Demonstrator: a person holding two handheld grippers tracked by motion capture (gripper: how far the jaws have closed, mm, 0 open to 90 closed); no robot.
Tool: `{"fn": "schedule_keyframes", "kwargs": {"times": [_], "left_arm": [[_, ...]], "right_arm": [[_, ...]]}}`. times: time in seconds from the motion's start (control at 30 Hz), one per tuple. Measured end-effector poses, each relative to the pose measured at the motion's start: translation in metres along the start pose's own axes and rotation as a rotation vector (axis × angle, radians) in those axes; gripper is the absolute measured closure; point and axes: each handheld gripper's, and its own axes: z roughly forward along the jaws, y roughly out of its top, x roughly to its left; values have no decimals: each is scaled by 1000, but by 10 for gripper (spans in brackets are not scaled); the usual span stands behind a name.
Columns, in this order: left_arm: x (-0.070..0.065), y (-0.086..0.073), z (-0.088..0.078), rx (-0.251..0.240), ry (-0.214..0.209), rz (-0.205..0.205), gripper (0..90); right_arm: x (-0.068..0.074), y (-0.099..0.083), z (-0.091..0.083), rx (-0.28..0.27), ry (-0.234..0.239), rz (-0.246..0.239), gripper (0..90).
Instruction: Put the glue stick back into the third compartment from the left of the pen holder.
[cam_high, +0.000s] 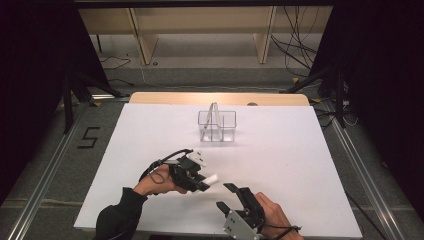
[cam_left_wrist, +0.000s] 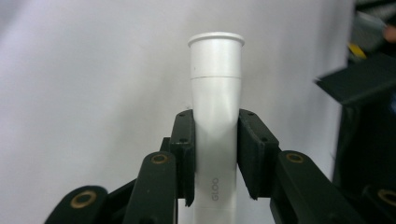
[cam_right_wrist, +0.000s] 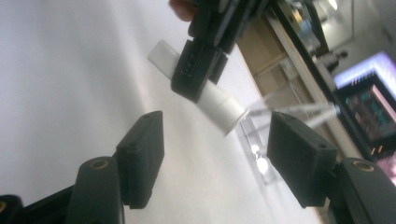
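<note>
A white plastic tube (cam_left_wrist: 216, 107) with a flared rim and the letters GLOO on it sits between my left gripper's (cam_left_wrist: 215, 154) pads, which press on both its sides. In the high view the left gripper (cam_high: 204, 183) hovers over the white table with the tube (cam_high: 212, 178) poking out to the right. My right gripper (cam_high: 227, 196) is just right of and below it, jaws apart with nothing between them. In the right gripper view the right gripper (cam_right_wrist: 215, 161) stands open, and beyond it the tube (cam_right_wrist: 219, 108) hangs in the other gripper's jaws.
A clear plastic caddy (cam_high: 217, 125) with a central handle stands near the table's far edge. The white tabletop (cam_high: 280, 165) spreads around both hands. Beyond it are wooden shelving (cam_high: 200, 30), cables and black stand legs on the floor.
</note>
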Motion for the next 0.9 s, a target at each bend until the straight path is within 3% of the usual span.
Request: {"fn": "schedule_keyframes", "kwargs": {"times": [0.4, 0.6, 0.77, 0.9], "left_arm": [[22, 16, -6, -273, 196, -191, 692], [32, 36, -5, -386, 254, -271, 692], [42, 55, 1, -459, 301, -326, 692], [52, 69, 9, -504, 324, -364, 692]], "right_arm": [[-34, -24, -14, -7, 27, 467, 327], [-41, -36, -22, -3, 23, 584, 303], [-46, -44, -25, -8, 40, 717, 278], [-47, -49, -27, -9, 43, 755, 275]]}}
